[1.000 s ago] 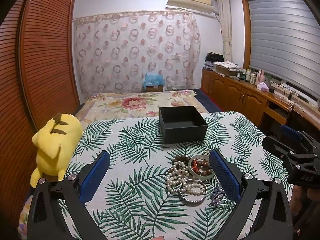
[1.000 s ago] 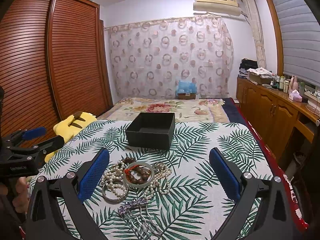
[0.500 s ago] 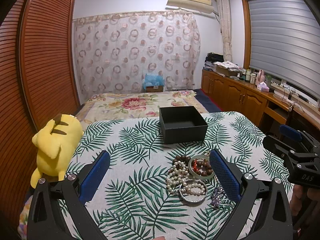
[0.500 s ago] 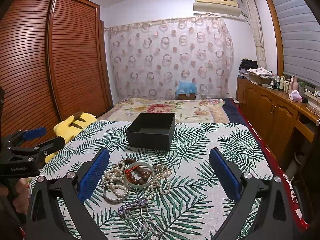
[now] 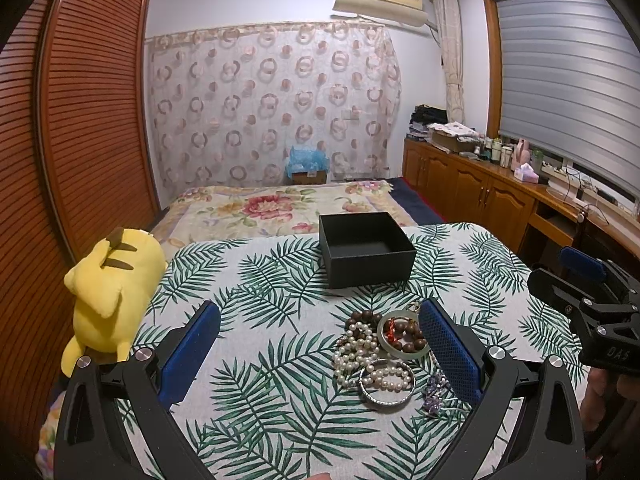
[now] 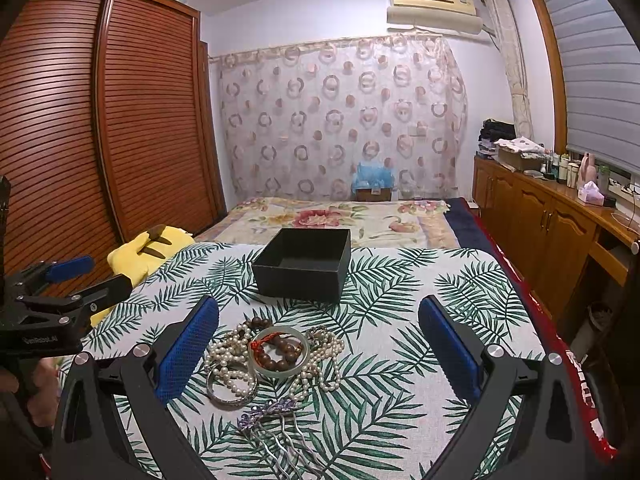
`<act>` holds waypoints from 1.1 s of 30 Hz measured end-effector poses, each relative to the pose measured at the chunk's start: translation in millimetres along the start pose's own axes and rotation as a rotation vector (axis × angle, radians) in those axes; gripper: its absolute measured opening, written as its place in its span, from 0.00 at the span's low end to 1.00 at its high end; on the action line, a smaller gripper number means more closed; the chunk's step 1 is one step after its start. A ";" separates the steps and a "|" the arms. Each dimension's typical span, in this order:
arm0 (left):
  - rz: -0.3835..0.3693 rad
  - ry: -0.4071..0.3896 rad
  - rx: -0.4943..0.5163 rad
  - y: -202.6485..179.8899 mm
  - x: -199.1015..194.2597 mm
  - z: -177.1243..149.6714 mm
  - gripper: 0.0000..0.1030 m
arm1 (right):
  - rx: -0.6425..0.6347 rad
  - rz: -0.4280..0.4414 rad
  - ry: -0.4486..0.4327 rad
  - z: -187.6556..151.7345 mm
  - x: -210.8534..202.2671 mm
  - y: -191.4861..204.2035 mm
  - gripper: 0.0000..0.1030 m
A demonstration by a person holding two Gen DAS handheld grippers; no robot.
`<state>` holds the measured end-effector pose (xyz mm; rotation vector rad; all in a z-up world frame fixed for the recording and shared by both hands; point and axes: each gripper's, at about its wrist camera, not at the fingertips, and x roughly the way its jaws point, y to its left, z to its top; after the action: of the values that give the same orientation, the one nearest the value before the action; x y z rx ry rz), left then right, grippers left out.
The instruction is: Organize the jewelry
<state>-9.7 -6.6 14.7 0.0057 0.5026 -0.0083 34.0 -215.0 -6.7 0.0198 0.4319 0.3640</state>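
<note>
A pile of jewelry lies on the leaf-print tablecloth: pearl strands, a pale jade bangle around brown wooden beads, a silver bangle and a purple hair comb. An open, empty black box stands behind the pile. My left gripper is open, above the table, with the pile by its right finger. My right gripper is open, with the pile between its fingers, nearer the left one. Neither holds anything.
A yellow plush toy sits at the table's left edge. A bed lies beyond the table. A slatted wooden wardrobe stands on the left. Wooden cabinets line the right wall.
Almost nothing has changed. Both grippers stay open and nearly still over the table, and the jewelry and box have not moved.
</note>
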 end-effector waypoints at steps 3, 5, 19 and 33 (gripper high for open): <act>0.000 0.000 0.000 0.0 0.1 0.1 0.93 | 0.000 0.000 0.001 0.1 -0.1 0.1 0.98; 0.000 0.000 0.000 -0.2 0.2 0.5 0.93 | 0.000 0.001 0.001 0.2 -0.2 0.1 0.98; 0.000 0.018 -0.004 2.9 4.5 -0.8 0.93 | 0.003 0.006 0.015 -6.1 8.2 6.0 0.98; -0.074 0.156 0.019 3.7 48.8 -34.3 0.93 | -0.045 0.083 0.177 -39.3 29.8 -6.7 0.88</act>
<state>16.6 -3.0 -38.9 0.0067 0.6589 -0.0860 45.2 -213.1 -55.2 -0.0390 0.5993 0.4590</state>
